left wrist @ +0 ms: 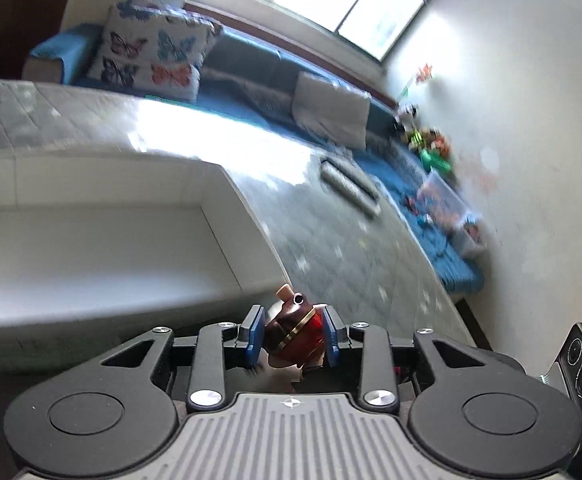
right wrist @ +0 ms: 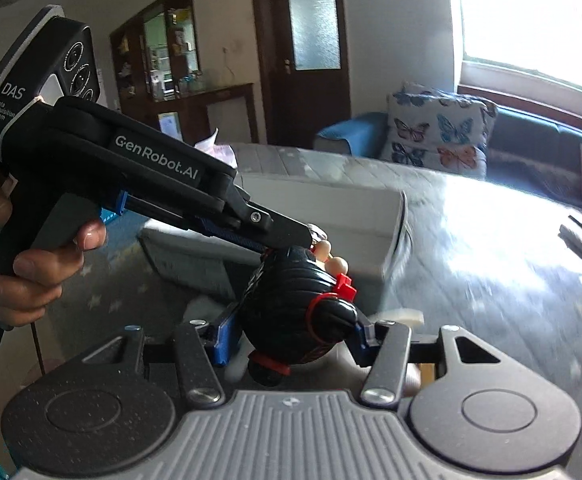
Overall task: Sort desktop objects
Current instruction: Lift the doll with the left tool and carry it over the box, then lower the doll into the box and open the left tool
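Apparently clamped: red figurine (left wrist: pixel 297 338) between left tongs (left wrist: pixel 291 334).

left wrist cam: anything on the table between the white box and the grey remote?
Nothing. In the left wrist view the table is bare between the white box and the remote.

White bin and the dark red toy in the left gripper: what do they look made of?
White bin: looks like matte foam board or plastic, with flat, thick, glare-free walls; which one is unclear. Dark red toy: probably glossy moulded plastic, given its highlights and gold band.
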